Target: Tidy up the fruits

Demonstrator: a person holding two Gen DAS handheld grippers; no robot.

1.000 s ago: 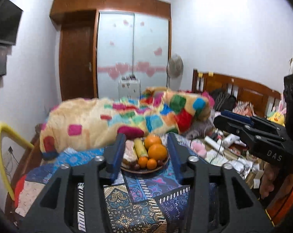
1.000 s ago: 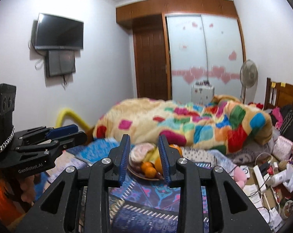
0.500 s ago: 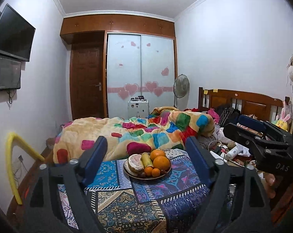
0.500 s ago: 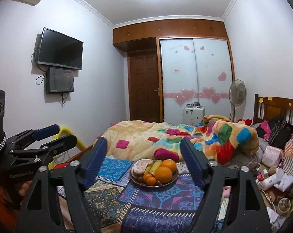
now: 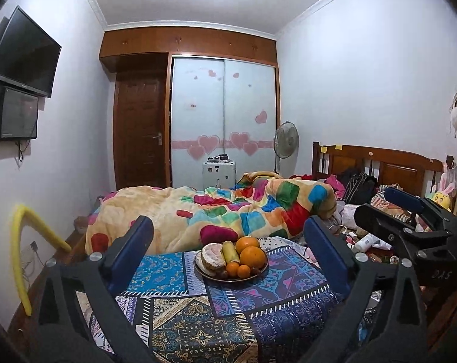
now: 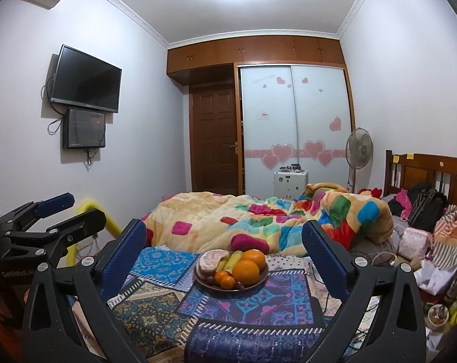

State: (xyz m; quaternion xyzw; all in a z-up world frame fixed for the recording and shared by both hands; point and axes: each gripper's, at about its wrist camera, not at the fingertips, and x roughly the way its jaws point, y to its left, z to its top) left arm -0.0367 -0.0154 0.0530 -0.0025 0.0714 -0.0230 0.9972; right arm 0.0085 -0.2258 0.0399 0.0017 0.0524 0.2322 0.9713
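Note:
A brown plate [image 5: 252,275] [image 6: 258,281] of fruit sits on a patterned cloth [image 5: 198,317] [image 6: 243,308]. It holds two big oranges [image 5: 252,256] [image 6: 245,271], small tangerines [image 5: 238,269] [image 6: 224,279], a banana [image 5: 229,252] [image 6: 230,260] and a peeled pomelo [image 5: 212,257] [image 6: 209,261]. My left gripper [image 5: 228,236] is wide open and empty, short of the plate. My right gripper [image 6: 224,234] is wide open and empty, also short of the plate. Each shows in the other's view: the right one [image 5: 401,208], the left one [image 6: 62,211].
A colourful blanket [image 5: 228,208] lies heaped behind the plate. Clutter and bags [image 6: 425,242] fill the right side by the wooden headboard [image 5: 379,163]. A yellow foam tube [image 5: 19,257] leans at the left wall. A wardrobe, fan and wall TV stand further back.
Both grippers opened from nearly shut to wide open. Both pulled back and tilted up, so the plate looks smaller and more of the room shows.

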